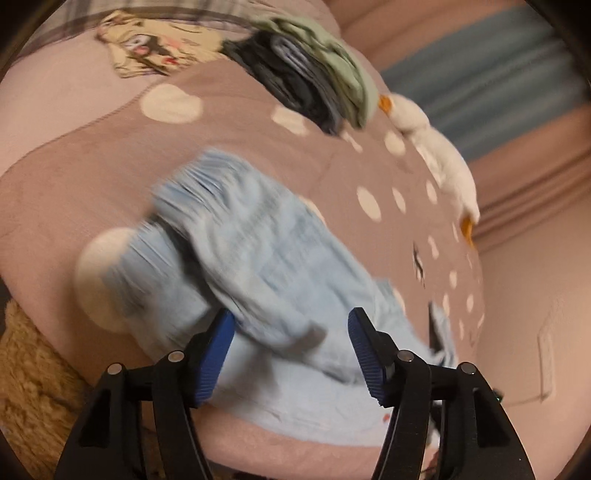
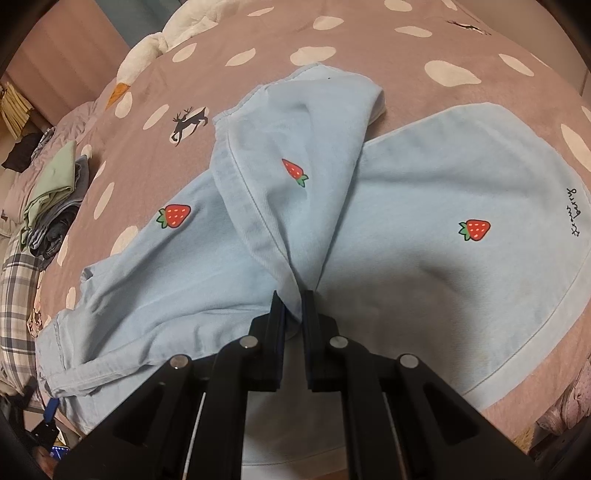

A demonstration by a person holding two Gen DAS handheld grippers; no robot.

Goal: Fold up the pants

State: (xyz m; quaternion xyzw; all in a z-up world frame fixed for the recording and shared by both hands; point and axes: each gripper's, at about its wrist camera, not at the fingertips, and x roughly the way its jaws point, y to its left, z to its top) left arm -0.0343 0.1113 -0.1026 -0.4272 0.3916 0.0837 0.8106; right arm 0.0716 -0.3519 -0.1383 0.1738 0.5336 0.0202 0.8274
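Light blue pants with red strawberry prints lie spread on a mauve bedspread with white dots. My right gripper is shut on a pinched fold of the pants fabric, and one leg section is lifted and folded over the rest. In the left wrist view the pants are blurred and bunched. My left gripper is open with its blue pads just above the cloth, holding nothing.
A stack of folded clothes, green on top, sits on the bed and also shows in the right wrist view. A white plush goose lies along the bed edge. A plaid pillow is at the left.
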